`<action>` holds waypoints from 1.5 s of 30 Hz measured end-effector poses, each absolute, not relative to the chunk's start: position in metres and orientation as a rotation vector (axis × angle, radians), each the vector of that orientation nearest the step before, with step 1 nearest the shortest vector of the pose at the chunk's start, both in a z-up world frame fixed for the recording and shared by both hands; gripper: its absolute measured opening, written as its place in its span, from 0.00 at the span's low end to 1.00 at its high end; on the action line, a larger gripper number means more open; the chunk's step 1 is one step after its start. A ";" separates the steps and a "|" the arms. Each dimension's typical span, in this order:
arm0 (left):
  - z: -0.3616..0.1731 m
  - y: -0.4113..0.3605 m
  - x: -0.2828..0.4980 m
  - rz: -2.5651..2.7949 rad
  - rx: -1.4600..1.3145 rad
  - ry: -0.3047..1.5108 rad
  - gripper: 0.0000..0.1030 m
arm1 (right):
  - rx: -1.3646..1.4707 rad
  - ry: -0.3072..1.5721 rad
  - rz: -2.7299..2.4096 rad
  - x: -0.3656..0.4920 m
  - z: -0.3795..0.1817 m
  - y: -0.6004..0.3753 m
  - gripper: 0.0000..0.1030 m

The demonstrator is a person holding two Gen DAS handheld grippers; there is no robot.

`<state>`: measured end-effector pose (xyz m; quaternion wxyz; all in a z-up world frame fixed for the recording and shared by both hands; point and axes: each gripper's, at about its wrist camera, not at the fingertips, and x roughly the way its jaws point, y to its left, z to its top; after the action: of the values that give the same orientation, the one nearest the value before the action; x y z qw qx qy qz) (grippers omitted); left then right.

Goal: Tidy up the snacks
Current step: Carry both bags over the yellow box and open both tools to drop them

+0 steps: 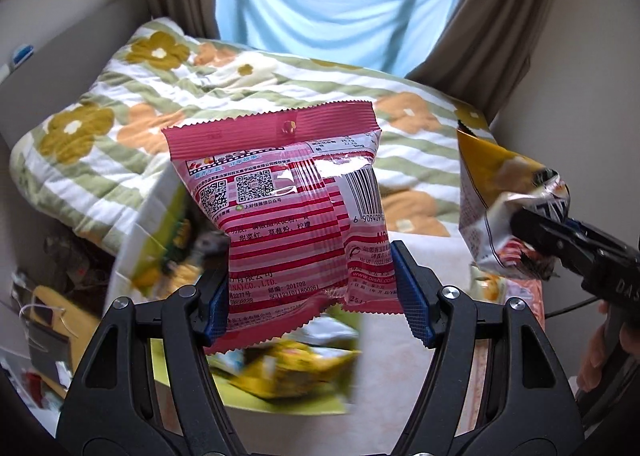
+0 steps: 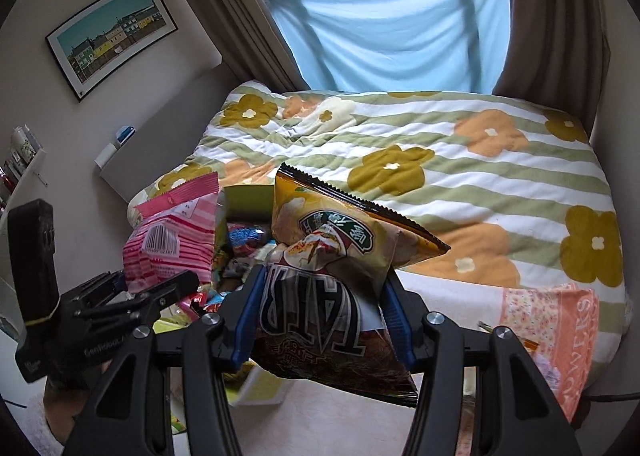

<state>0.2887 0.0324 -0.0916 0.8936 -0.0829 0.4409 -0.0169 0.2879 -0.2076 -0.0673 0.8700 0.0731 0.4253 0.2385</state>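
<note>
Both grippers lifted mid-sort, each carrying one packet. Nearest in the left wrist view, the left gripper has its blue-padded fingers closed against the lower sides of a pink striped snack packet, which hangs upright in the air, printed back and barcode facing the camera. In the right wrist view, the right gripper has its fingers pressed on a brown-and-yellow chip bag, held inverted, its serrated seam pointing away toward the bed. Each gripper appears in the other's view: the right one at the right edge, pinching the crumpled chip bag; the left one at lower left with the pink packet. Just below and beyond the held packets stands a yellow-green box, blurred in the left view, with several snack packets piled loosely inside it; their exact number and arrangement cannot be told. Behind lies the bed with a flower-patterned quilt, a peach towel at its near corner, and farthest the blue sheet hung across the window. As a judgement, the task is partway: some snacks already sit in the box, two are in hand and not yet set down, and whether they are headed into or out of the box cannot be told.
</note>
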 end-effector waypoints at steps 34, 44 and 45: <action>-0.156 0.177 0.333 -0.111 -0.108 1.069 0.99 | 0.051 0.990 0.333 0.325 -0.125 -0.049 0.51; -0.156 0.182 0.325 -0.107 -0.112 1.071 0.99 | 0.004 0.906 0.331 0.315 -0.129 -0.041 0.95; -0.157 0.183 0.323 -0.109 -0.115 1.071 0.99 | 0.000 0.895 0.327 0.313 -0.126 -0.042 0.95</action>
<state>0.3231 0.1834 -0.1568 0.8571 -0.0545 0.5096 -0.0520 0.3131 -0.0415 -0.1261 0.8887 0.0001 0.4306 0.1575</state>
